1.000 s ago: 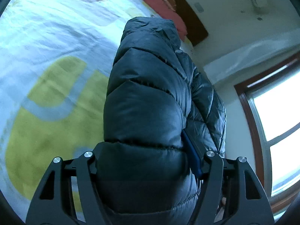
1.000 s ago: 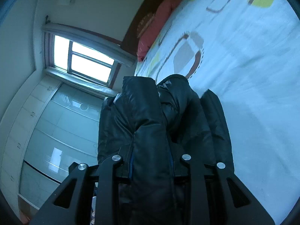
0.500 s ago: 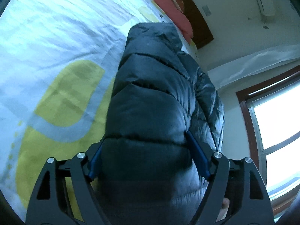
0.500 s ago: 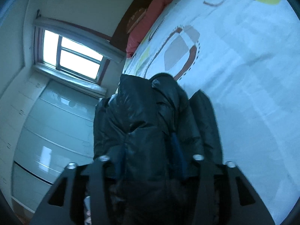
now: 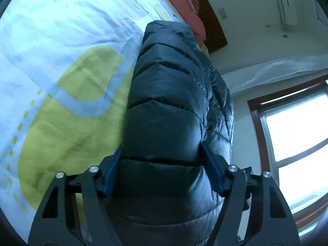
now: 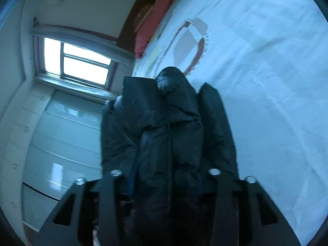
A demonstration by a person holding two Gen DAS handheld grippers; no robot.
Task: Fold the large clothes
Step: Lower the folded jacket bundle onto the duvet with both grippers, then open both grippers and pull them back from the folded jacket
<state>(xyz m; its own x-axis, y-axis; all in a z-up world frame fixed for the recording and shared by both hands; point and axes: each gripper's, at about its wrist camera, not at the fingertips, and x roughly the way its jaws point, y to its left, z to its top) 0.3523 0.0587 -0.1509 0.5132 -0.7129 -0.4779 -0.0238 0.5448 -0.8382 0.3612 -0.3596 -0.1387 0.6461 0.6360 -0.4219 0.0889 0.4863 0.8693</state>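
Observation:
A dark quilted puffer jacket lies bunched on the patterned bed sheet. A thick fold of it runs between the jaws of my left gripper; the jaws are closing and both blue pads press its sides. In the right wrist view the same jacket fills the gap of my right gripper. Its jaws are closing too, and the padded cloth hides most of the pads.
Red pillows lie against a dark headboard at the far end of the bed. A bright window is beside the bed. Pale wardrobe doors stand below the window. An air conditioner hangs high on the wall.
Both grippers widened and then narrowed again around the jacket. The left view slid slightly along the bed, showing more of the yellow-green patch. The right jaws stand wider than a second ago.

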